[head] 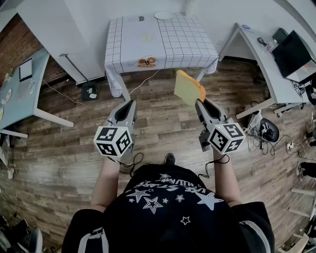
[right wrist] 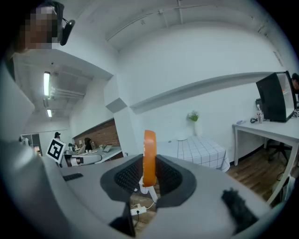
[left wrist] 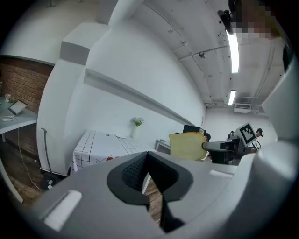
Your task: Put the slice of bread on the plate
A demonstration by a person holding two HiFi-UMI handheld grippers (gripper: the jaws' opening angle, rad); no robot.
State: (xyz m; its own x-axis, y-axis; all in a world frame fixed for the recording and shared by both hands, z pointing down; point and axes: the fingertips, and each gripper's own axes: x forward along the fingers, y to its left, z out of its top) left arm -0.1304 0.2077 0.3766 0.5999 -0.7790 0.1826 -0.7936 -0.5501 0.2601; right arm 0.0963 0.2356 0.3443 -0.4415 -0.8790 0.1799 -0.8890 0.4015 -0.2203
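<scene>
One yellow, orange-crusted bread slice [head: 188, 88] stands edge-on, clamped in my right gripper's [head: 200, 103] fingers, with the round white plate [head: 162, 15] well ahead of them at the far side of the grid-checked worktop [head: 190, 44]; my left gripper [head: 129, 105], fingers drawn together on nothing, sits alongside.

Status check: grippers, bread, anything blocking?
Right gripper shut on bread slice, held upright. Left gripper shut, empty. Plate ahead on checked table, across wood floor.
</scene>
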